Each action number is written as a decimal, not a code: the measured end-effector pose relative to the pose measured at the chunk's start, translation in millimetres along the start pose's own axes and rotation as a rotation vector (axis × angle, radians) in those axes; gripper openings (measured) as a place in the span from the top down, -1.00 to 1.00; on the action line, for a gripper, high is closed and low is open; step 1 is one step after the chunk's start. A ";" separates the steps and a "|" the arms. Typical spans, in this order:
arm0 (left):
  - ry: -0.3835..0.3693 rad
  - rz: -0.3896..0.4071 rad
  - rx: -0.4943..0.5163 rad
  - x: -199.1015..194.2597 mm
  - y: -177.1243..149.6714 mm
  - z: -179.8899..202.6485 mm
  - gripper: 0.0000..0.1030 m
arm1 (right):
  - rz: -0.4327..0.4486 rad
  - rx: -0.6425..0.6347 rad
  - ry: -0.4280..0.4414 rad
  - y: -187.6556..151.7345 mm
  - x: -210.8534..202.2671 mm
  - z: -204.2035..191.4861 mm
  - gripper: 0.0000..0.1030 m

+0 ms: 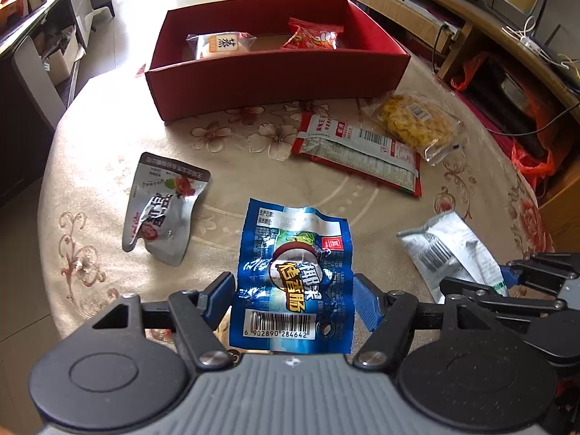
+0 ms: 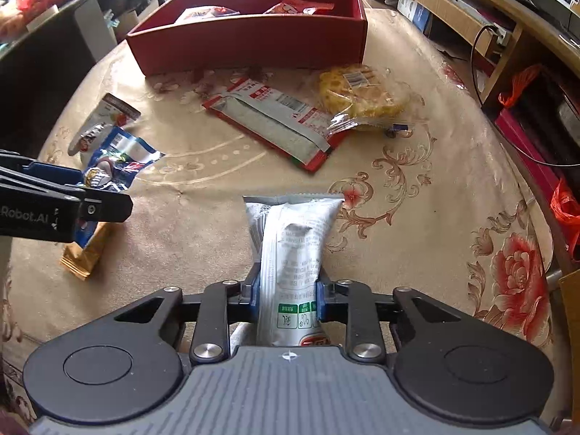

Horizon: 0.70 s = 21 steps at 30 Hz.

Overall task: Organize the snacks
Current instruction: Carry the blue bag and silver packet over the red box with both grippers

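Snacks (image 1: 359,148) on floral tablecloth (image 1: 108,137), left gripper (image 1: 293,293) gripping blue packet (image 1: 293,275), right gripper (image 2: 286,299) clamping grey packet (image 2: 290,250).

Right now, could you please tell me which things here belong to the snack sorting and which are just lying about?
Job:
red box
blue packet in left gripper
white packet in right gripper
silver pouch
red-edged packet
yellow cake
brown packet

Lying about:
orange bags
cables
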<state>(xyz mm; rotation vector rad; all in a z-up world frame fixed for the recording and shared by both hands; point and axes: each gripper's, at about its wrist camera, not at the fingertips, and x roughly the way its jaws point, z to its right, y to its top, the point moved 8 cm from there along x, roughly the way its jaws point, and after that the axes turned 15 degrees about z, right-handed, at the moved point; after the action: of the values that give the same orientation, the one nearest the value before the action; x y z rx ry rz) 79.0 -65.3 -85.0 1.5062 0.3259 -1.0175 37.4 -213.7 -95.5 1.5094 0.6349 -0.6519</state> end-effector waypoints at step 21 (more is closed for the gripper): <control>-0.011 0.097 -0.084 -10.2 45.8 -5.3 -0.25 | 0.222 0.154 0.095 82.6 -17.4 2.5 0.38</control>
<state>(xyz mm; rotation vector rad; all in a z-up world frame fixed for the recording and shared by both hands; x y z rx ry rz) 108.0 -67.6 -47.7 1.4267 0.2815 -0.9238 85.7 -219.3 -26.6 1.7335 0.4873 -0.4689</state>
